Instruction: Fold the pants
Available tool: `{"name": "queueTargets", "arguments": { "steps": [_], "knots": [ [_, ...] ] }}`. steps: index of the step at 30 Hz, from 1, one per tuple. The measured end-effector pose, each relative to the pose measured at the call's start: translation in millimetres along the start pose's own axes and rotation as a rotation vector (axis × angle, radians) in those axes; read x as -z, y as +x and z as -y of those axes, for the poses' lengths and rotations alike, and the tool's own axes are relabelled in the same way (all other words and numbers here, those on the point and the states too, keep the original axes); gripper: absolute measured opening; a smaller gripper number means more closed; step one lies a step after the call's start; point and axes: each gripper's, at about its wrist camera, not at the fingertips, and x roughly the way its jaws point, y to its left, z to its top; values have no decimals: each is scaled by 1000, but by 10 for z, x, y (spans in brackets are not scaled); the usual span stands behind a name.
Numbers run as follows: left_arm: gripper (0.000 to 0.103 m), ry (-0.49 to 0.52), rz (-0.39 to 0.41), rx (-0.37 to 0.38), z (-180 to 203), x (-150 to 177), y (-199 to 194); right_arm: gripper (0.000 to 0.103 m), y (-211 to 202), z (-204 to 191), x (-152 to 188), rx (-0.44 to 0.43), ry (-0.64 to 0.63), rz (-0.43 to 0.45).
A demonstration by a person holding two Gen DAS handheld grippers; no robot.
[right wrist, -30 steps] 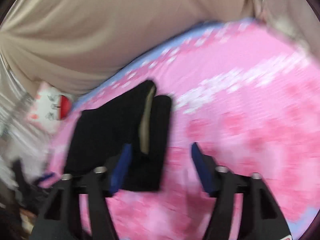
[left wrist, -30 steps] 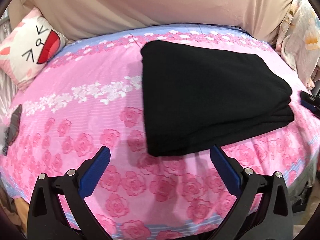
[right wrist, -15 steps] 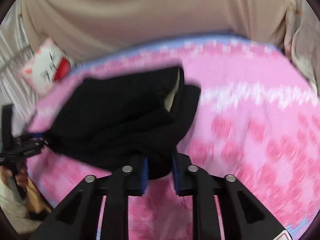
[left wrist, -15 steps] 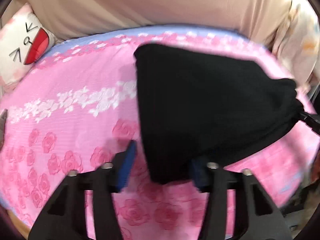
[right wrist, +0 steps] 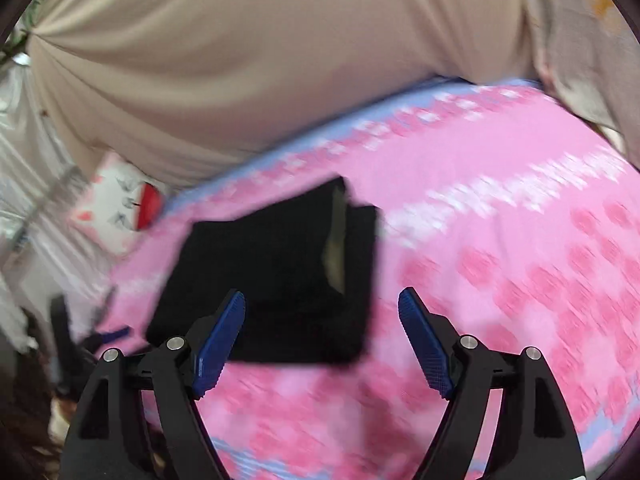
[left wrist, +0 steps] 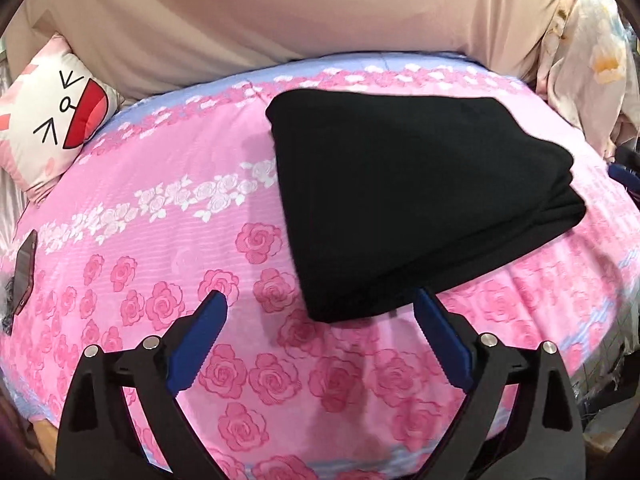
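Black pants [left wrist: 404, 200] on a pink bedsheet [left wrist: 168, 184] printed with darker pink roses, a white flower band and a lilac edge. White pillow [left wrist: 48, 120] with a black-lined cartoon face and red mouth. Beige curtain [left wrist: 280, 12]. Grippers black with blue pads [left wrist: 200, 340].

Bed: I am seeing a pink rose-print bedspread [left wrist: 168, 208] covering it.
Pants: folded black pants [left wrist: 404, 200] are lying flat on it.
Pillow: cartoon-face pillow [left wrist: 52, 116] is resting at its far-left edge.
Phone: a phone [left wrist: 25, 272] is lying at its left side.
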Motion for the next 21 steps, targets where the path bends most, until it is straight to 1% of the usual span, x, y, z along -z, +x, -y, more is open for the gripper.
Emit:
{"name": "queueTargets", "arguments": {
  "steps": [1,2,4,5,6,7,8,11,12,13,14,16,18,19,20,21],
  "knots": [
    [94,-3,6,-2,23,-15,-37,77,74,-25,-43,-9,-6,-16],
    [95,-5,10,-4,42,-39,-57,77,178,-59,-76,4,-15,-34],
    [95,-15,4,-14,82,-81,-77,76,494,-69,-90,60,-24,-95],
    [95,-22,-1,-15,91,-100,-69,64,670,-50,-74,69,-2,-131],
    [95,-30,-9,-20,100,-119,-64,58,738,-43,-58,51,13,-145],
    [95,-33,-12,-25,106,-131,-60,44,798,-70,-41,54,15,-157],
    [95,-35,-14,-30,108,-135,-58,37,802,-135,-27,73,-4,-150],
    [95,-29,-27,-48,110,-148,-30,34,630,-318,-65,36,-38,-99],
    [95,-30,-38,-53,104,-149,-7,32,485,-387,-86,26,-51,-71],
    [95,-34,-49,-55,94,-144,18,24,378,-426,-89,26,-59,-48],
    [95,-39,-63,-56,85,-141,50,20,251,-435,-84,37,-66,-31],
    [95,-52,-81,-52,65,-120,98,20,225,-334,-38,84,-56,-47],
    [95,-63,-99,-43,56,-101,150,22,437,-130,75,146,-37,-123],
    [95,-65,-107,-42,59,-94,173,26,544,-22,140,147,-9,-155],
    [95,-65,-115,-46,62,-86,187,28,570,27,176,127,23,-158],
    [95,-60,-124,-52,71,-75,196,31,530,57,190,102,54,-140]
  ]
}}
